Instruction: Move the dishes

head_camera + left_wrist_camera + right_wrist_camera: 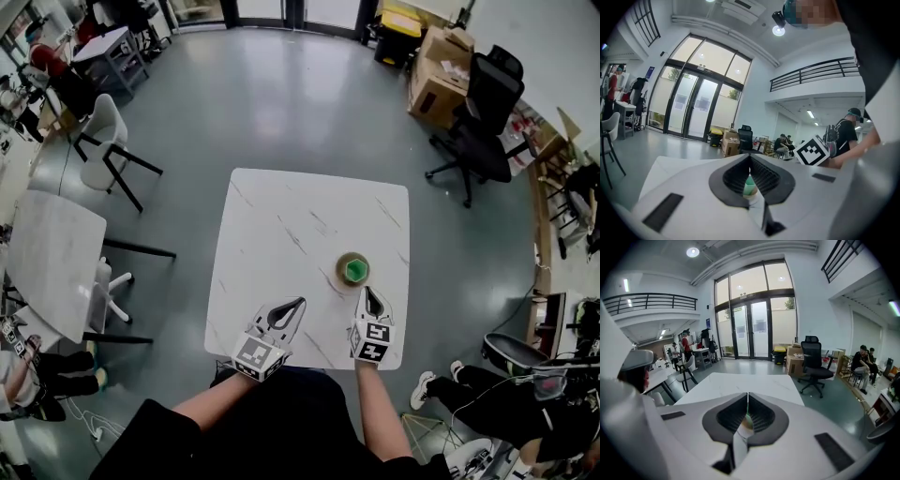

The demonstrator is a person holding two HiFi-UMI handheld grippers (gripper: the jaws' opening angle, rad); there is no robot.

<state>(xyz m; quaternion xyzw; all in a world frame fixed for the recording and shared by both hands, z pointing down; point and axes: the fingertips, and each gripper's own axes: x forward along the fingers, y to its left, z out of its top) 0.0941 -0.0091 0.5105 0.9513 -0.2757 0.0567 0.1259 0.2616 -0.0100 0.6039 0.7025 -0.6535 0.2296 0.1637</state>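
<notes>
A green cup sits inside a small tan dish (pixel 353 270) on the white marble table (pixel 281 216), toward its near right part. My right gripper (pixel 368 290) hovers just short of the dish, pointing at it, jaws shut with nothing between them. Further left, my left gripper (pixel 301 302) is over the table's near edge, its jaws meeting at the tips and empty. In the left gripper view the green cup (pixel 749 186) shows through the loop of the shut left gripper (pixel 750 155). In the right gripper view the dish (pixel 746 423) peeks through the right gripper (pixel 748 394).
A second marble table (pixel 52 258) and a white chair (pixel 101 141) stand at the left. A black office chair (pixel 483 117) and cardboard boxes (pixel 439 75) are at the back right. People sit at the lower left and lower right edges.
</notes>
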